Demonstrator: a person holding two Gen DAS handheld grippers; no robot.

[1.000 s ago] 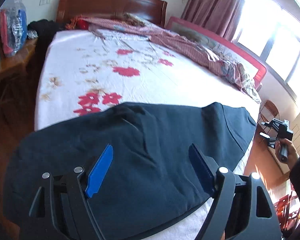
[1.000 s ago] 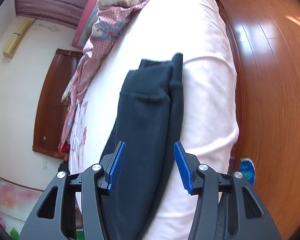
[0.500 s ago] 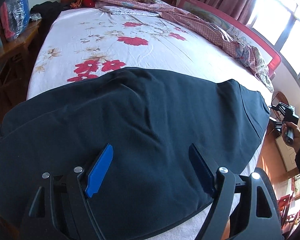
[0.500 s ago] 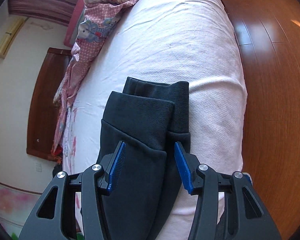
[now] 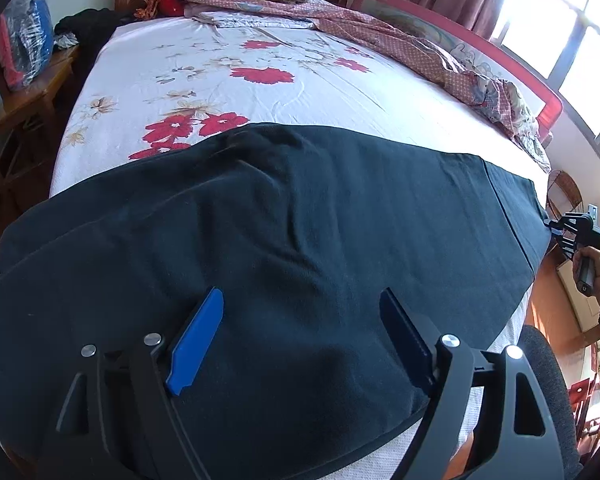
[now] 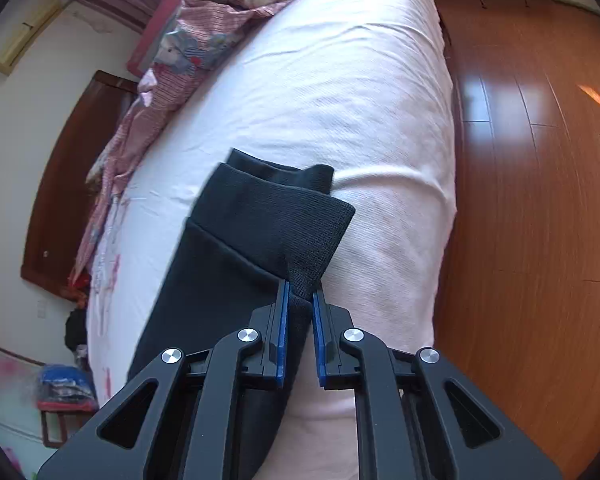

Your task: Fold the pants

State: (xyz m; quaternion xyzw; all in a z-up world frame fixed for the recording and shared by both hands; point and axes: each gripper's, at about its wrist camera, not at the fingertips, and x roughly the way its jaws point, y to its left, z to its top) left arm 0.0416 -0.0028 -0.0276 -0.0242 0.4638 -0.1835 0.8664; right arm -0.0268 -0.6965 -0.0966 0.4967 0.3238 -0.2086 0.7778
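Two grippers are being used: right gripper (image 6: 300, 300), jaws just closing, is pinching the pants (image 5: 300, 240) cuff (image 6: 296, 216) at frame centre; left gripper (image 5: 300, 320) is being held wide, empty, over the pants spread across the bed (image 5: 220, 80). Likely next: cuff lifted toward waist.

The dark navy pants (image 5: 300, 248) are lying flat across the near end of the bed, stretching from side to side, with soft wrinkles showing near the middle. The two legs are resting one on the other, their ribbed cuffs (image 6: 276, 216) stacked and slightly offset. One cuff corner is bunching up, probably lifting a little off the sheet.
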